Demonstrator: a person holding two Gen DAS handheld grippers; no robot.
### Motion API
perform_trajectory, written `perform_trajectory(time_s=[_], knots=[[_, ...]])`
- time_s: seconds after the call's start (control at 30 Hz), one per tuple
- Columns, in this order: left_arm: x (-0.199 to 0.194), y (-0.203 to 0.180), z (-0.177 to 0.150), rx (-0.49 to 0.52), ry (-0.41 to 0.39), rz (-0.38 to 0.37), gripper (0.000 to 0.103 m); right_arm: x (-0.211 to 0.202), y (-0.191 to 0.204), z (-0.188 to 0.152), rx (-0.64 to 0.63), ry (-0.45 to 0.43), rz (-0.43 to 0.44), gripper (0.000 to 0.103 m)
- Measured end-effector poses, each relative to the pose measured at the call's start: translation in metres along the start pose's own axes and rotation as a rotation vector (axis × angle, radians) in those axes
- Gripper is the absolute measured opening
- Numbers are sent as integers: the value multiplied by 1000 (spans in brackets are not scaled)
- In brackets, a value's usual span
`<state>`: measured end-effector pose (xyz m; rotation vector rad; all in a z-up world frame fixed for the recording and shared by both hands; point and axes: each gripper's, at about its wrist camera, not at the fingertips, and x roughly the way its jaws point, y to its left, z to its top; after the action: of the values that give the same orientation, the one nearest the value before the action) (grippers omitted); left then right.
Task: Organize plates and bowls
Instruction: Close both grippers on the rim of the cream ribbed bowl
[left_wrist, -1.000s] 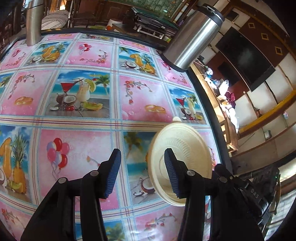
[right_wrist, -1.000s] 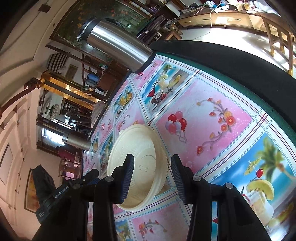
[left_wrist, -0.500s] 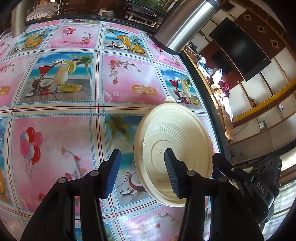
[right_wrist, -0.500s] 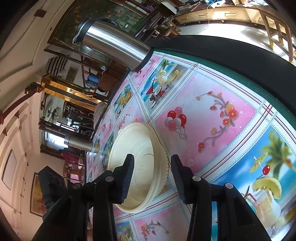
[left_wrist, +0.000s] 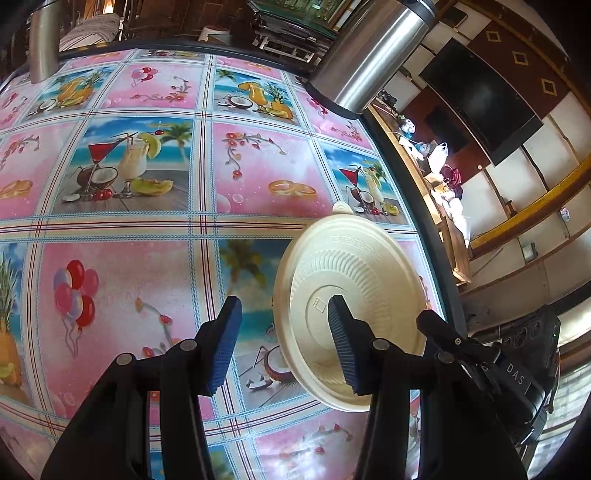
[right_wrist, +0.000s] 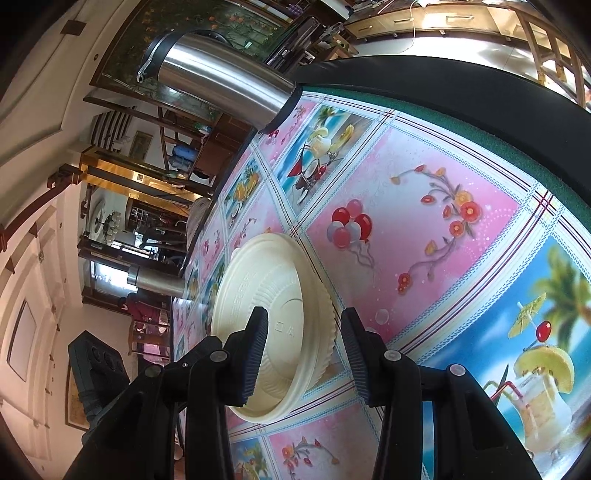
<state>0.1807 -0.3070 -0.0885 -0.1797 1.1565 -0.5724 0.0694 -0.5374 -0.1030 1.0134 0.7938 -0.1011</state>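
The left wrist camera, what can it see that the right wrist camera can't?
Only the left wrist view shows the dark TV screen on the wall, the left gripper with its jaws open, and the cream bowl's round bottom nearly face on. Only the right wrist view shows the right gripper, open around the bowl, and the bowl's ribbed side wall. Both show the upside-down bowl, the big steel flask, a second steel flask, and the picture tablecloth.
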Motion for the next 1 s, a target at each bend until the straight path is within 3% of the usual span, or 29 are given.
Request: perform_trajectory(time_s=[0.8,1.0], knots=[[6,2,-2,6,12,15,46,2,1,-1,-18,-19,-20,44],[7,2,-3,9,8,24,46,1,1,-1,-17,-28,-20,38]])
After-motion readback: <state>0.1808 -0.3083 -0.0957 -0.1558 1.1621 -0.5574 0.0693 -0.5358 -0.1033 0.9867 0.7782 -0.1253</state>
